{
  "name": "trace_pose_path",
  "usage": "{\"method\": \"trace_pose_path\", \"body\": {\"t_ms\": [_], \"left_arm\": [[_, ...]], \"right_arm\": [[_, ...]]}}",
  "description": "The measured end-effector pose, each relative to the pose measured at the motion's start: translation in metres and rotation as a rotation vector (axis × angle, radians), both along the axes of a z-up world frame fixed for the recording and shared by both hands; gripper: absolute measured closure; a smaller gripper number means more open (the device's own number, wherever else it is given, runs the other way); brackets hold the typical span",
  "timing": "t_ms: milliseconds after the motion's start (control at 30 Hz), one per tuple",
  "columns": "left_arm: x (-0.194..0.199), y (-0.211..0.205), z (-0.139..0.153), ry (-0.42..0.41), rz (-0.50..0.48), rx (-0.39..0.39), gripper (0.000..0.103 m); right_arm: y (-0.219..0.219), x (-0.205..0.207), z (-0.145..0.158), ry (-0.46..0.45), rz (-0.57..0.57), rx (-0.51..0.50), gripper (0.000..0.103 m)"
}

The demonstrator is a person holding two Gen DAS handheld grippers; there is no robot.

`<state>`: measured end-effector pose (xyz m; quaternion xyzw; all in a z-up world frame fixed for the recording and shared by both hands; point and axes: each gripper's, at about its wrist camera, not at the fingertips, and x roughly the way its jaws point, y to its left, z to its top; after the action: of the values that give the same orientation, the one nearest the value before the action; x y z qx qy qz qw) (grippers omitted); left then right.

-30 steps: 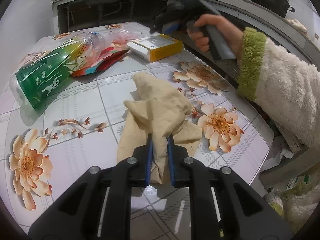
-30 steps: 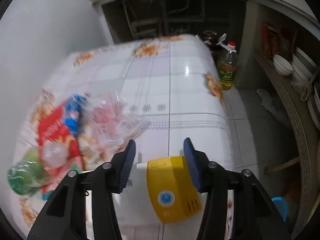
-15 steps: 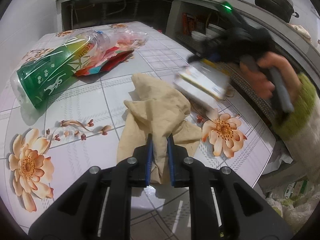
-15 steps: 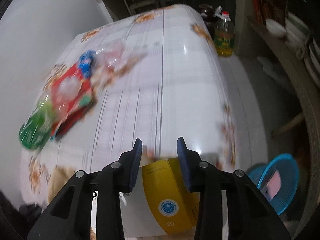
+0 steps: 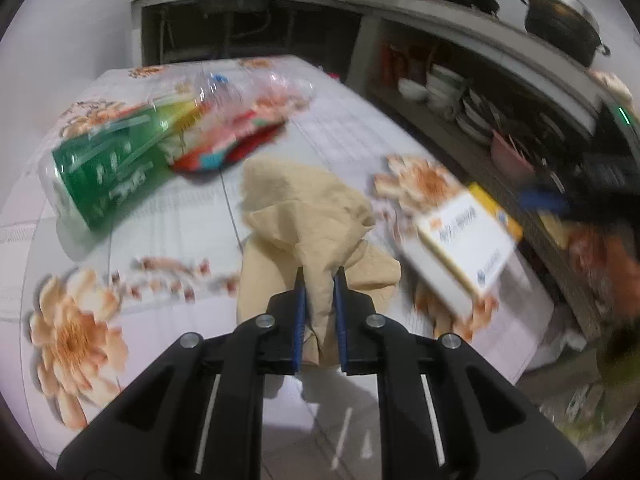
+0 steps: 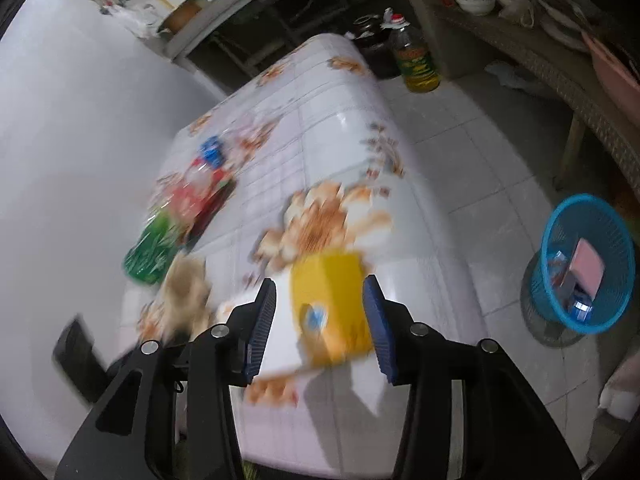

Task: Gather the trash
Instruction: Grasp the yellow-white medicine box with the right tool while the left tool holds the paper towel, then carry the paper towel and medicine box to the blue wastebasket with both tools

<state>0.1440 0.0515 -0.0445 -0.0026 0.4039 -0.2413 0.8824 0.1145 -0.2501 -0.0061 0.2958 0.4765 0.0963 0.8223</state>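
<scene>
My left hand-held gripper (image 5: 319,300) is nearly closed, pads pinching a fold of the tan crumpled paper (image 5: 308,216), which otherwise rests on the floral surface (image 5: 168,232). My right hand-held gripper (image 6: 320,320) has its jaws opening; the yellow box (image 6: 332,304) sits between the pads, and heavy blur leaves it unclear whether either pad touches it. In the left view the box (image 5: 464,240) appears tilted over the surface's right edge. Further back lie the green-labelled plastic bottle (image 5: 104,168) and red wrappers (image 5: 228,140), touching each other. On the floor, right of the surface, stands a blue basket (image 6: 588,264) already containing items.
</scene>
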Motion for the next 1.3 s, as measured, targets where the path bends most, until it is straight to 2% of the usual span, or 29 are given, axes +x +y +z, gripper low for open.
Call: {"method": "trace_pose_path", "body": {"t_ms": [100,233,367,500,667,767,900,1033,1133,1300], "left_arm": [[0.019,-0.008,0.005,-0.003,0.010,-0.038,0.092],[0.038,-0.034,0.002,0.026,-0.030,-0.034,0.092],[0.035,-0.056,-0.011,0.114,-0.139,-0.055,0.092],[0.015,-0.061,-0.020,0.186,-0.207,-0.111,0.092],[-0.008,-0.058,-0.024,0.221,-0.229,-0.148,0.092],[-0.009,-0.043,-0.019,0.186,-0.168,-0.135,0.092],[-0.002,-0.021,-0.012,0.147,-0.064,-0.092,0.092],[0.008,-0.005,-0.012,0.156,-0.005,-0.078,0.092],[0.012,-0.003,-0.013,0.161,0.006,-0.074,0.092],[0.011,-0.006,-0.014,0.153,0.001,-0.057,0.092]], "right_arm": [[0.007,-0.017,-0.009,0.050,0.056,0.068,0.052],[0.011,-0.013,-0.030,0.109,0.045,0.115,0.052],[0.011,0.006,-0.043,0.107,0.030,0.158,0.052],[0.012,0.027,-0.040,0.060,0.035,0.117,0.052],[0.015,0.041,-0.033,0.037,0.046,0.023,0.051],[0.017,0.034,-0.020,-0.011,0.056,-0.041,0.039],[0.034,0.029,-0.005,-0.074,0.124,-0.172,0.022],[0.065,0.032,-0.004,-0.097,0.228,-0.363,0.018],[0.077,0.038,-0.009,-0.094,0.273,-0.435,0.016],[0.086,0.047,-0.023,-0.061,0.319,-0.496,0.016]]}}
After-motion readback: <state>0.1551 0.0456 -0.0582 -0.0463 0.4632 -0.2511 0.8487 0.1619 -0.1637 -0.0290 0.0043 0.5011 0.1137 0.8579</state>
